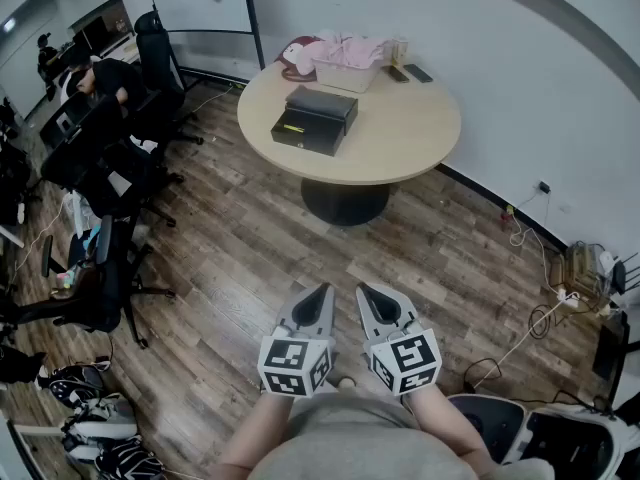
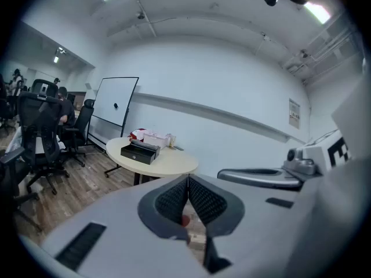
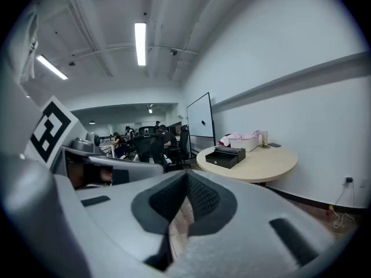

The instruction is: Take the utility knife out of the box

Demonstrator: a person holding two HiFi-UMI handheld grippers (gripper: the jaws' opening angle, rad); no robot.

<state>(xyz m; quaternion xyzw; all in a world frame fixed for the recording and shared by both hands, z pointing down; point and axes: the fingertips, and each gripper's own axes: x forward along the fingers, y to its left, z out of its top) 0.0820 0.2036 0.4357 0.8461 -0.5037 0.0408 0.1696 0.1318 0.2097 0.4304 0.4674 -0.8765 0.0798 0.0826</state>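
A black box (image 1: 313, 120) lies on the round beige table (image 1: 410, 138) across the room, with its lid on top; no utility knife shows. The box also appears small in the left gripper view (image 2: 139, 152) and in the right gripper view (image 3: 226, 156). Both grippers are held side by side low in front of the person, over the wooden floor and well short of the table. My left gripper (image 1: 322, 293) is shut with nothing between its pads (image 2: 174, 198). My right gripper (image 1: 366, 293) is shut and empty too, pads (image 3: 200, 197) touching at the tips.
A white container with pink cloth (image 1: 345, 58) and two flat dark devices (image 1: 410, 72) sit at the table's far side. Black office chairs (image 1: 110, 268) and bags stand at the left, a whiteboard (image 2: 116, 104) behind the table, cables (image 1: 520, 233) along the right wall.
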